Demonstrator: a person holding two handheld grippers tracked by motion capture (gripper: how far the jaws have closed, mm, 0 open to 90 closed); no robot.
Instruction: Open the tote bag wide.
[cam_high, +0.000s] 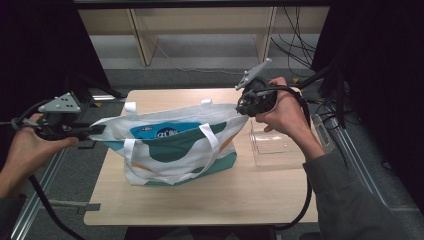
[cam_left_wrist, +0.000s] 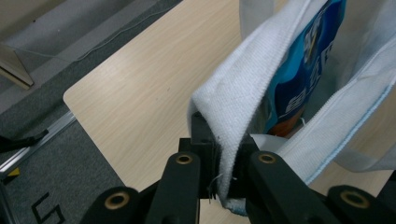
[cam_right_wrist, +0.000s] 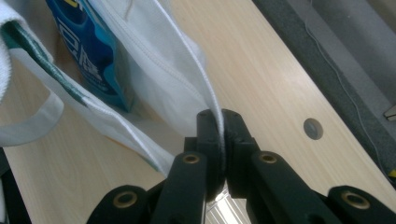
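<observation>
A: High view first: pale wooden worktop (cam_high: 200, 200), rounded corners, dark floor all round.

B: Noted. Biggest thing on it?

A: White tote bag (cam_high: 175, 150) with teal and orange shapes, standing near the middle, mouth stretched wide from left to right. Two white handles, one drooping over the near side, one showing at the far rim.

B: Stretched by what?

A: By both tools. Left tool (cam_high: 97, 130) clamped on the bag's left end, out past the worktop's left edge. Right tool (cam_high: 246, 111) clamped on the right end, above the far right part of the worktop.

B: Confirmed closer up?

A: Yes. Left gripper view: left tool (cam_left_wrist: 225, 161) pinching a thick white fold of the rim between its black jaws, no gap beside the cloth. Right gripper view: right tool (cam_right_wrist: 219, 140) pressed together on a thin white edge of the bag, cloth running up and away from the jaws.

B: Anything inside?

A: Blue packet (cam_high: 165, 131) with white lettering, upright in the open mouth, leaning toward the far wall. Seen from both gripper views too, between the two cloth walls.

B: Anything smaller nearby?

A: Clear plastic box (cam_high: 272, 145) just right of the bag, under the right hand (cam_high: 285, 117). Round hole (cam_right_wrist: 313, 129) in the worktop, near its edge.
</observation>
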